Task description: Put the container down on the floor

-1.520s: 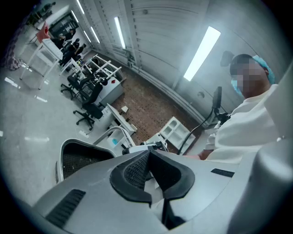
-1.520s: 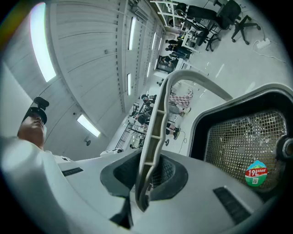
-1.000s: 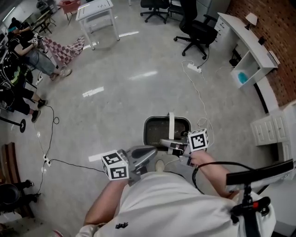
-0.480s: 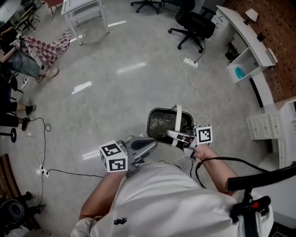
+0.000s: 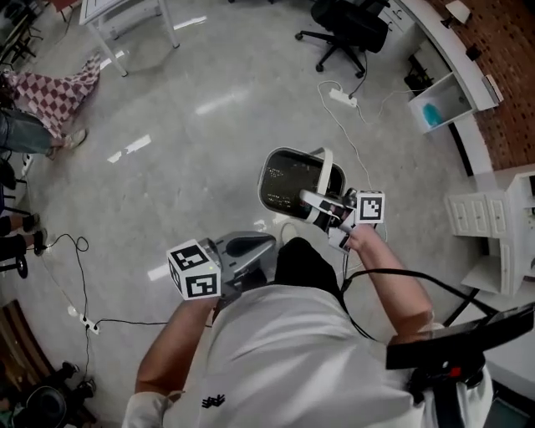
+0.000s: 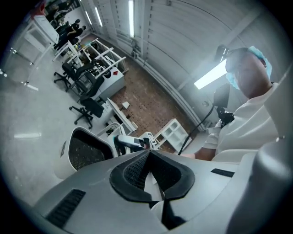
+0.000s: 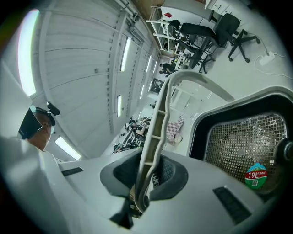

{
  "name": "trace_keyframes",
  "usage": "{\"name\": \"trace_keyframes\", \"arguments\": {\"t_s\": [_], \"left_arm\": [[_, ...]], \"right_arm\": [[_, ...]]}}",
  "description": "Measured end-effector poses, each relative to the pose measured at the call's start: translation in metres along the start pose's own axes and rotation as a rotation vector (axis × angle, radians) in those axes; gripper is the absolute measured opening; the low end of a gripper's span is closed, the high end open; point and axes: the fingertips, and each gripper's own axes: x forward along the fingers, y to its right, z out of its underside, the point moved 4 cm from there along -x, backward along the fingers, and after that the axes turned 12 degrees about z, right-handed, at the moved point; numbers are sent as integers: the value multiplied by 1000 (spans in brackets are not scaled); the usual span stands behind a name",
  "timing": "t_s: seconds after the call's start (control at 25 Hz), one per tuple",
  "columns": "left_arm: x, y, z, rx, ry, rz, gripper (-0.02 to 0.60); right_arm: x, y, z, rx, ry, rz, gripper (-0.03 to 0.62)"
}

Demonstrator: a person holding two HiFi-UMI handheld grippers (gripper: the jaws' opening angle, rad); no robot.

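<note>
On the grey polished floor (image 5: 209, 125), a person in a white shirt (image 5: 284, 351) stands with a gripper in each hand. Brick wall (image 5: 501, 50) on the far right, with white shelving (image 5: 451, 100) in front of it. White table (image 5: 125, 12) far left, black office chair (image 5: 347, 21) far centre. A power strip (image 5: 341, 97) lies on the floor with its cable trailing toward the person.

The container (image 5: 292, 152) is a white bin with a dark mesh inside. It hangs in front of the person, right of centre, clear of the floor. Its white handle (image 5: 323, 171) arches over the opening.

The right gripper (image 5: 322, 209) has its jaws clamped narrow on that handle. In the right gripper view the ribbed handle (image 7: 155, 137) runs straight down between the dark pads (image 7: 171, 176), and the container's rim (image 7: 201, 123) and mesh sit just right of it.

The left gripper (image 5: 251, 247) is near the person's waist on the left, apart from the container. In the left gripper view its jaws are pressed together with nothing between them, and the container (image 6: 64, 155) shows beyond them on the left.

Writing: a round green and red sticker (image 7: 256, 176) on the mesh starts with "191"; the rest is too small to read. Black-and-white square markers are on the left cube (image 5: 194, 269) and the right cube (image 5: 370, 207).
</note>
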Motion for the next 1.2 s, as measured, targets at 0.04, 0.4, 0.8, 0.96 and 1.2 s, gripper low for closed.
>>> {"name": "trace_keyframes", "arguments": {"t_s": [0.04,0.4,0.8,0.96,1.2], "left_arm": [[1,-11,-7,-7,9,-6,9],[27,-140,-85,-84,57,-117,9],[91,-321,-167,-178,73,-164,9],[100,-383,-175,-195,92,-160,9],[112,-462,-169,-220,74,-173,9]], "right_arm": [[9,11,-12,2,-1,6,26],[88,150,-122,62,-72,15,26],[156,334,-232,18,-154,49,26],[184,409,-250,32,-161,66,26],[223,509,-270,64,-167,64,26]]}}
